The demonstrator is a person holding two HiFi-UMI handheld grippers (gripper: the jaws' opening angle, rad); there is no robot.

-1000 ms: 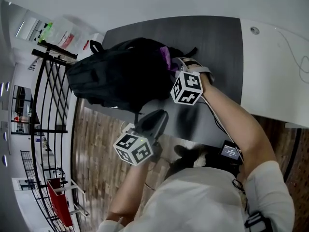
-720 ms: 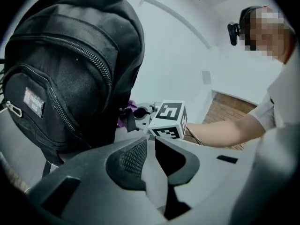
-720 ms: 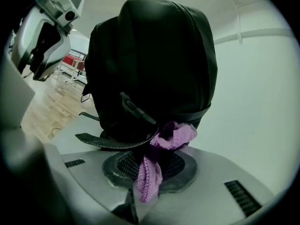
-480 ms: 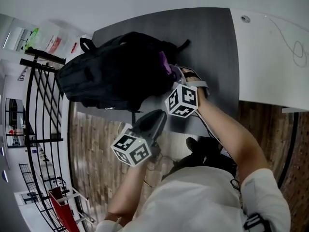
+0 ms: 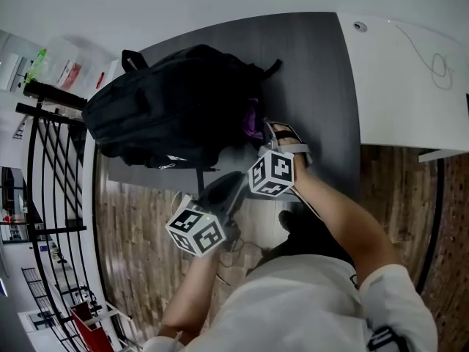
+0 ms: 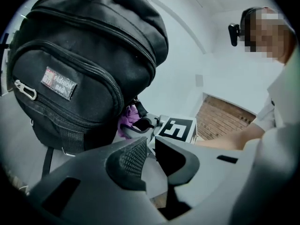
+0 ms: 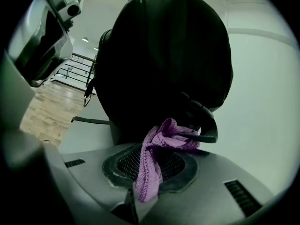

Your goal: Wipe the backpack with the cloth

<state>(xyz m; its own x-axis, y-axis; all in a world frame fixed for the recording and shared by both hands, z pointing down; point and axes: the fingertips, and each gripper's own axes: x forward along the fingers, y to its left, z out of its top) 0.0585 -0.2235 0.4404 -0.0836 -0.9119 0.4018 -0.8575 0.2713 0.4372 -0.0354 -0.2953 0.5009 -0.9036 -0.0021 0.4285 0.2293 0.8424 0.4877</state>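
A black backpack (image 5: 168, 108) lies on the dark grey table (image 5: 315, 86). My right gripper (image 5: 261, 132) is shut on a purple cloth (image 5: 253, 119) and presses it against the backpack's right end. In the right gripper view the cloth (image 7: 157, 156) hangs bunched between the jaws of the right gripper (image 7: 150, 170), touching the backpack (image 7: 164, 55). My left gripper (image 5: 233, 184) hovers off the table's near edge, apart from the bag. In its own view the left gripper (image 6: 151, 153) has its jaws close together with nothing between them, facing the backpack (image 6: 89, 60) and cloth (image 6: 125, 123).
A white counter (image 5: 410, 79) adjoins the table on the right. A black railing (image 5: 51, 160) runs along the left, above the wooden floor (image 5: 139, 218). A backpack strap (image 5: 199, 178) hangs over the table's near edge.
My right gripper has drawn the cloth along the backpack's right end toward the table's near edge. The left gripper has stayed about where it was.
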